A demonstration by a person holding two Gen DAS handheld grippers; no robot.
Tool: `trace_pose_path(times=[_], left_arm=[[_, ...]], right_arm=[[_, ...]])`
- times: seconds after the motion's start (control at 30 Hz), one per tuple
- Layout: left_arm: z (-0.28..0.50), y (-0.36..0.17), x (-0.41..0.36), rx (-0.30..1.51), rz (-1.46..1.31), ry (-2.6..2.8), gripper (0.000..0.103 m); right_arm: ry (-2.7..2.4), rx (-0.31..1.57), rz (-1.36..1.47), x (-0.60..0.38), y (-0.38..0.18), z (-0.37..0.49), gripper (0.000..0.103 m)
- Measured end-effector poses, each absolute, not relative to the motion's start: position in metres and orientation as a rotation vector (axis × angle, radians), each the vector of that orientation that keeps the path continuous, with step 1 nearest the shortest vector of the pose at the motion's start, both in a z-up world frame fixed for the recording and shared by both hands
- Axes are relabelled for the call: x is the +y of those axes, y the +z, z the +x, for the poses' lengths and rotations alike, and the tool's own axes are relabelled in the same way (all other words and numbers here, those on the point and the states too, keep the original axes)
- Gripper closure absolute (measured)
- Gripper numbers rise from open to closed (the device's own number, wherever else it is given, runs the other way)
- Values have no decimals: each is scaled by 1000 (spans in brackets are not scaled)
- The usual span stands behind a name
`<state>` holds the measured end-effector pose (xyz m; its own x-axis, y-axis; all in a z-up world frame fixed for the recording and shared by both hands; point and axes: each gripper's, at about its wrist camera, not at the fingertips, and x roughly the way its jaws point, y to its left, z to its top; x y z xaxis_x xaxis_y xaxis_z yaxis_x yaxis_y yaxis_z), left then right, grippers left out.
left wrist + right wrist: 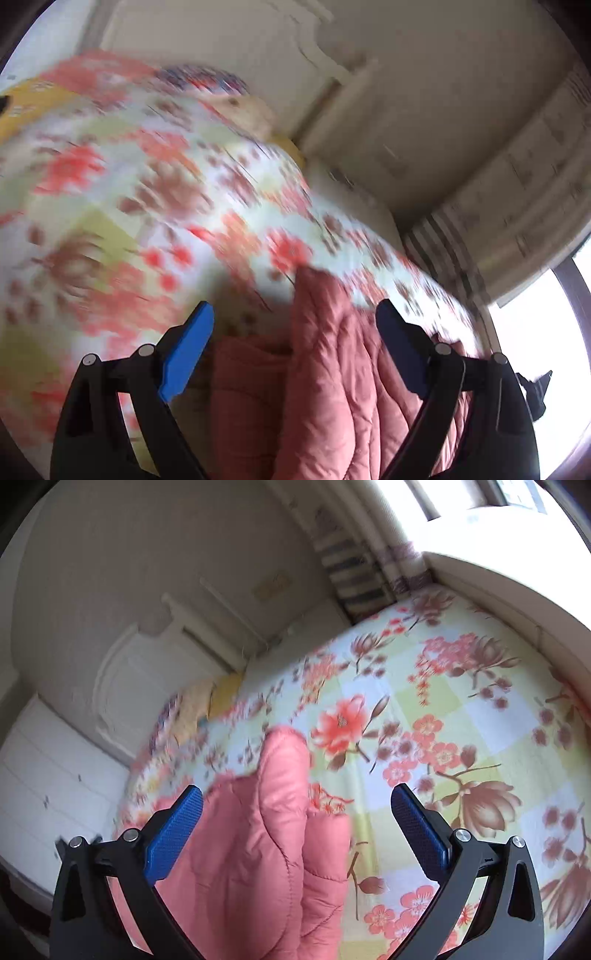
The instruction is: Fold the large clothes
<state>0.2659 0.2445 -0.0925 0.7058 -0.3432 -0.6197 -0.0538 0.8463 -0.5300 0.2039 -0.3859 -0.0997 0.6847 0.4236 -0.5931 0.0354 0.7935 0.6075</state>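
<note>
Pink quilted jacket (258,849) lies on the floral bedspread (461,720), straight ahead between both claws.

Its long axis runs away from us; we hold the left gripper (295,347) and right gripper (297,830) spread wide, empty, equally near.

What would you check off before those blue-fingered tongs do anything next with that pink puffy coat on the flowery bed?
1. Left gripper open: ok, jaws spread wide.
2. Right gripper open: ok.
3. Pink quilted jacket lying between both pairs of fingers: ok.
4. Jacket actually gripped: not ok, no pad touches it.
5. Jacket spread flat on the floral bedsheet: not ok, it looks bunched.
6. Sharp left view: not ok, blurred.
</note>
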Motion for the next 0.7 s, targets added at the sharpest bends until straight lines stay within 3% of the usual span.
trace_pose_path(times=[0.1,0.13,0.17,0.2,0.27,0.37,0.47,0.53,0.57,0.63,0.67,0.7], left_arm=[[276,-106,223,835,-480,-220,15],[278,-109,218,843,-447,-214,17],[281,-112,211,852,-405,-200,38],[283,-113,210,859,-392,-200,97],[275,-106,212,809,-420,-213,98],[253,-76,223,644,-470,-232,98],[268,-73,218,663,-438,-176,98],[289,-93,211,749,-388,-115,96],[298,-110,208,812,-365,-78,92],[306,-138,207,899,-345,-16,73],[304,-145,209,903,-361,-23,71],[301,-141,212,887,-379,-27,62]], right_arm=[[285,857,528,-361,-114,215,6],[285,868,492,-354,-116,218,11],[287,878,430,-344,-116,220,43],[284,885,388,-338,-115,221,83],[246,843,303,-327,-102,212,90],[270,725,330,-328,-69,195,92],[211,731,322,-323,-60,212,91],[149,819,284,-314,-83,236,91],[129,878,284,-312,-101,247,91],[92,975,270,-308,-134,258,88],[90,972,294,-310,-144,255,86],[92,956,324,-314,-142,252,75]])
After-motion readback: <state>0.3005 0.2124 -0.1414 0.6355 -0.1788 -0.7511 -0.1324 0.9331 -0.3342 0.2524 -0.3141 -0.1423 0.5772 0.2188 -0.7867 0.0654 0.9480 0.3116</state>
